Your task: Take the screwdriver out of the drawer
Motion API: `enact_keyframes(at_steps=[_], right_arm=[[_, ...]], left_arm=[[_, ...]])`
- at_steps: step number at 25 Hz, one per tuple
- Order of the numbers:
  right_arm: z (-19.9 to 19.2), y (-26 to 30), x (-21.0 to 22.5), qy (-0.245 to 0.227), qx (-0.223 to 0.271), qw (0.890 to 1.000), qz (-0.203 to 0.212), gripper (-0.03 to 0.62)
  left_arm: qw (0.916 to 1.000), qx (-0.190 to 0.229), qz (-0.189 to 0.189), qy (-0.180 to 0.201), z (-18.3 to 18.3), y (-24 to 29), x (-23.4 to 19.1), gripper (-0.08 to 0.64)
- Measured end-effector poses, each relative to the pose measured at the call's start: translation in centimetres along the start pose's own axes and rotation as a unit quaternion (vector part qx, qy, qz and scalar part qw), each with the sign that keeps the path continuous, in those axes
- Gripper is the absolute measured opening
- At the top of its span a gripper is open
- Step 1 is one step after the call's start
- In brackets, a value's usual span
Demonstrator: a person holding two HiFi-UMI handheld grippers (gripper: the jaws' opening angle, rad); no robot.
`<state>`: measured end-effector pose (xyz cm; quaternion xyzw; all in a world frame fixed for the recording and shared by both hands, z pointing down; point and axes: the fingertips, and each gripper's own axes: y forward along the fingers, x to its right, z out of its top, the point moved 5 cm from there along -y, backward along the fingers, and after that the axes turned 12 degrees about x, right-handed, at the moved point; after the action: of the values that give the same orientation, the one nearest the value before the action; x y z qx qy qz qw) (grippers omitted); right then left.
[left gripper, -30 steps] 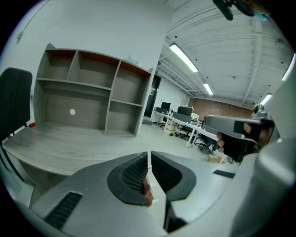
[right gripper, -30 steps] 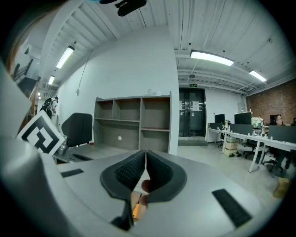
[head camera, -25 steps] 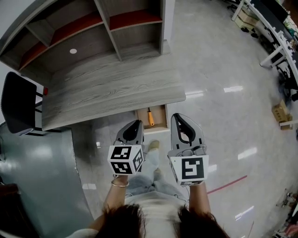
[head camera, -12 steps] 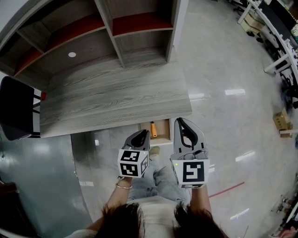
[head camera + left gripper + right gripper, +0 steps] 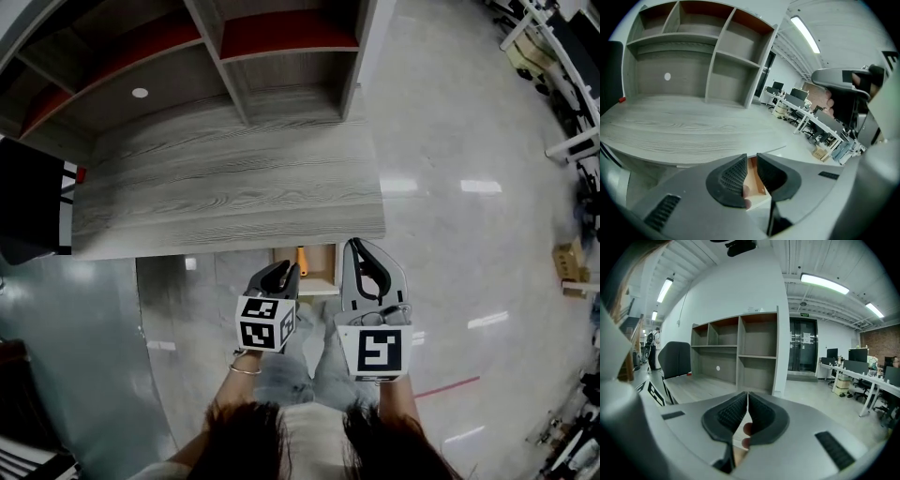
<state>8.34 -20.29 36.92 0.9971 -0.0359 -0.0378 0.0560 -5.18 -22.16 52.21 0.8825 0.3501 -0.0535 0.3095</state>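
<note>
- The screwdriver [image 5: 302, 258] lies inside the open drawer [image 5: 322, 264]. Only its orange handle shows in the head view, near the drawer's back, just under the desk's front edge.
- The drawer is pulled out from below the grey wood-grain desk [image 5: 234, 187], near its right end, and its inside is light brown.
- The left claw [image 5: 285, 269] hangs over the drawer's left front corner and points steeply down. Its jaws are opening, with a narrow gap between the pads and nothing in that gap. In the left gripper view the drawer's brown floor [image 5: 753, 177] shows through the gap of that claw [image 5: 751, 157].
- The right claw [image 5: 357, 246] is just beside the drawer's right wall and points more level. In the right gripper view this claw [image 5: 747, 394] has its jaw tips pressed together and holds nothing.
- Neither claw touches the screwdriver.
- A shelf unit [image 5: 281, 42] with red-backed compartments stands at the back of the desk.
- A black chair [image 5: 28, 202] is at the desk's left end.
- The glossy floor [image 5: 459, 225] spreads out to the right.
</note>
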Motion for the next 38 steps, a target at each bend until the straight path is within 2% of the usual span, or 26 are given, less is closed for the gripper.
enact_keyframes(at_steps=[7,16,38], right_arm=[[-2.0,1.2,1.4,0.008,-0.011,0.999,0.034,0.028],[-5.8,2.6,1.5,0.02,-0.032,0.997,0.067,0.028],[-12.9,4.3,2.0,0.048,-0.061,0.995,0.063,0.028]], left_arm=[[0.9989,-0.012,0.042,-0.018,-2.3,1.9,-0.5,0.071],[0.9952,-0.037,0.077,-0.047,-5.7,4.5,-1.7,0.08],[0.9858,-0.106,0.11,-0.068,-11.9,11.7,-4.7,0.117]])
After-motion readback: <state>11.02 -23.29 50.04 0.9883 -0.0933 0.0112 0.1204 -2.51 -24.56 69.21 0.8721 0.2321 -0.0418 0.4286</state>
